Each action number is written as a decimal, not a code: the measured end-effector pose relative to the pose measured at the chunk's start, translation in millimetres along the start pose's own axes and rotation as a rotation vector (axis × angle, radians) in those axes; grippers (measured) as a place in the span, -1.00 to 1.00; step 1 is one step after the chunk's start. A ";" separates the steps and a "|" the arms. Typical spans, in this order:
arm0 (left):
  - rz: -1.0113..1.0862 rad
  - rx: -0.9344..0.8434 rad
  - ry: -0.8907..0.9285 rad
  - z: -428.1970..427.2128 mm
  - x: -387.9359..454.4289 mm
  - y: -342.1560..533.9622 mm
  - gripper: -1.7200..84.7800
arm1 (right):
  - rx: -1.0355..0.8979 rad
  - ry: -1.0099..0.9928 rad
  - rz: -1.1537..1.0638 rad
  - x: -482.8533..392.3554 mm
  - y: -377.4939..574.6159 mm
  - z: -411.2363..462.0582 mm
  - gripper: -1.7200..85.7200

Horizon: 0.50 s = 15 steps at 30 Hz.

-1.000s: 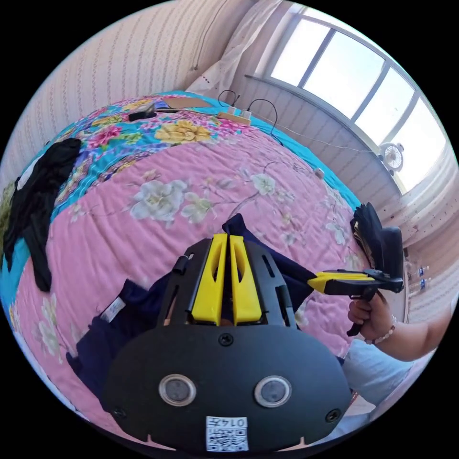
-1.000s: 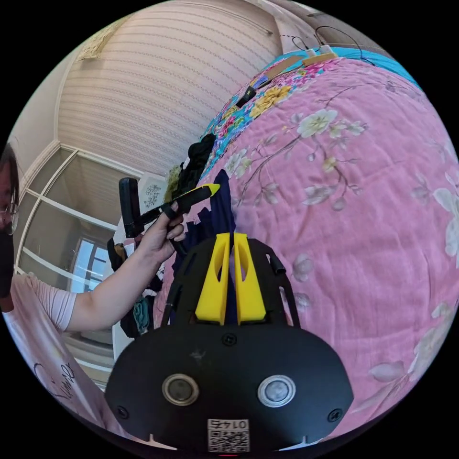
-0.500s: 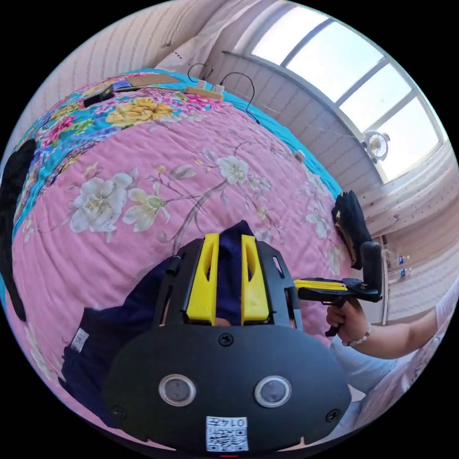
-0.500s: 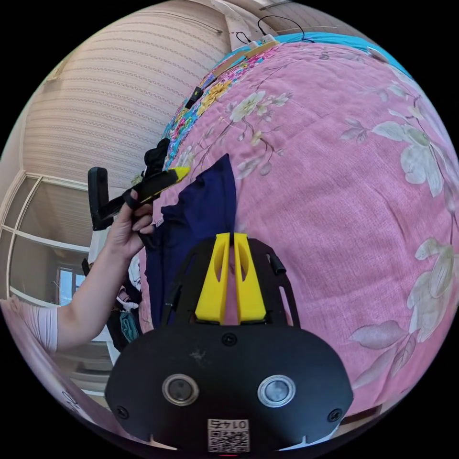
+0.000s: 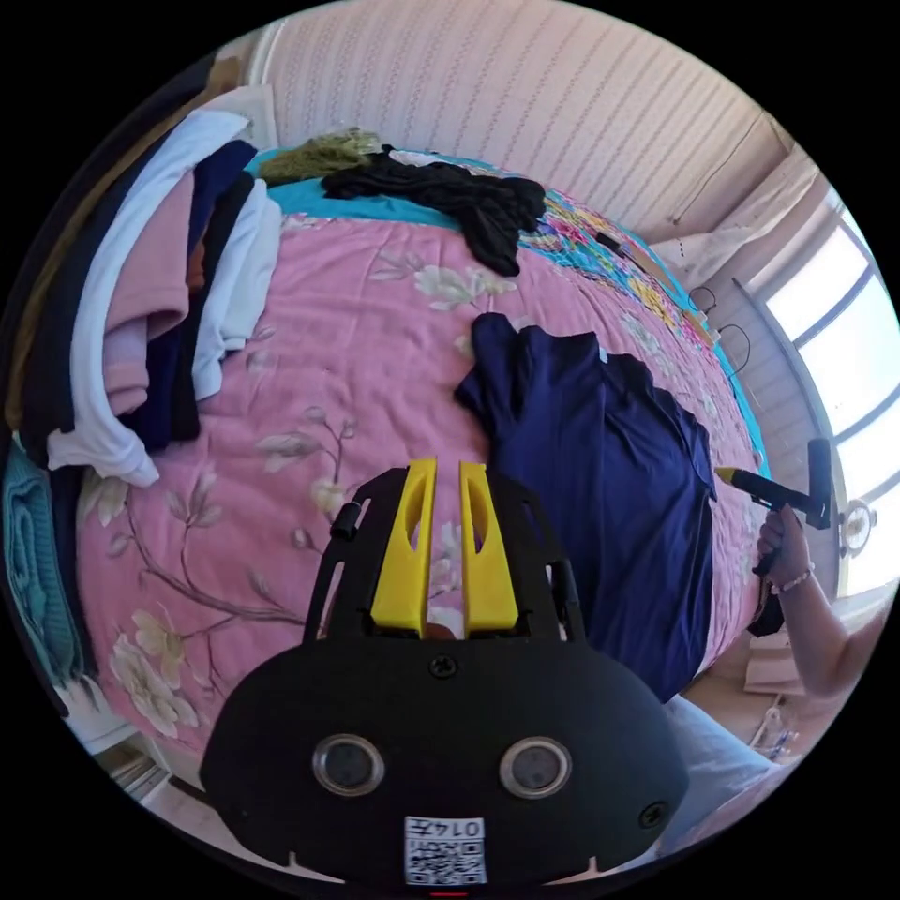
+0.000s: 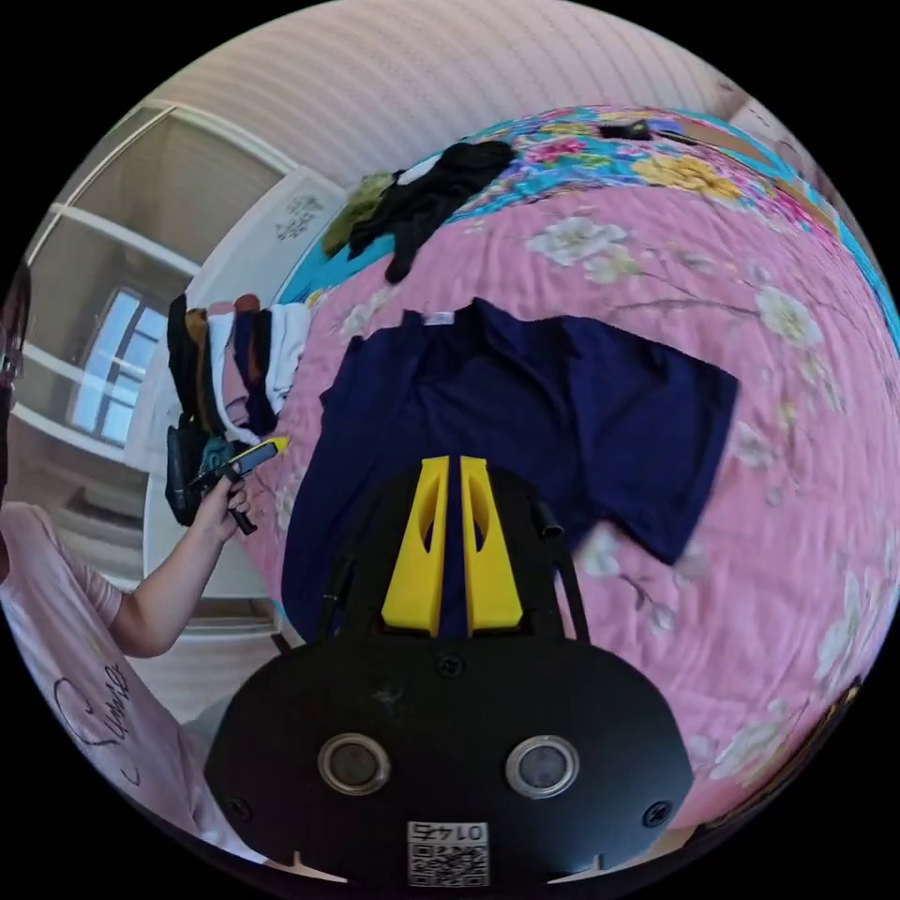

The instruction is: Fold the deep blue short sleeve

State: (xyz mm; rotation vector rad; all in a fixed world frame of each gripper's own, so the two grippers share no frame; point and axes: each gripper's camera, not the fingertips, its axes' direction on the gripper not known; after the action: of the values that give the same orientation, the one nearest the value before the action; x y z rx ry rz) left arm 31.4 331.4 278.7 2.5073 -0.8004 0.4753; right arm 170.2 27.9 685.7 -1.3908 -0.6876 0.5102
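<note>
L gripper (image 5: pixel 437 469): yellow jaws nearly together w/ a narrow gap, nothing between them, held above the pink floral quilt (image 5: pixel 309 309) just beside the deep blue short sleeve (image 5: pixel 600 469). R gripper (image 6: pixel 448 464): jaws likewise narrow and empty, above the lower part of the shirt.

Shirt lies spread on the quilt, neck label toward the far side in the right gripper view, one sleeve (image 6: pixel 675 422) out flat, the other side bunched w/ folds. Beyond it a black garment (image 5: pixel 450 192) and something green (image 5: pixel 323 150) lie near the bed's far edge. A stack of folded clothes (image 5: pixel 141 319) sits at the bed's edge. A hand (image 5: pixel 783 548) holds the R gripper at the shirt's far side in the left gripper view.
</note>
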 end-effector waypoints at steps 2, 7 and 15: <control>-0.026 0.019 0.017 2.5 -19.2 7.3 -0.85 | -0.041 -0.057 -0.124 -40.6 -32.5 37.0 -0.90; -0.063 0.059 0.132 28.4 -52.8 -1.6 -0.81 | -0.154 -0.074 -0.355 -137.2 -121.0 140.1 -0.83; -0.052 0.045 0.202 52.3 -83.4 0.2 -0.98 | -0.341 0.069 -0.423 -197.5 -213.5 270.5 -0.81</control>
State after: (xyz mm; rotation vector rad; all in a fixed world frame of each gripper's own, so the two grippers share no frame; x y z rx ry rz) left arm -23.5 341.6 197.6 2.4642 -0.6525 0.7221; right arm -174.5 56.3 881.0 -1.5138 -1.0155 0.0077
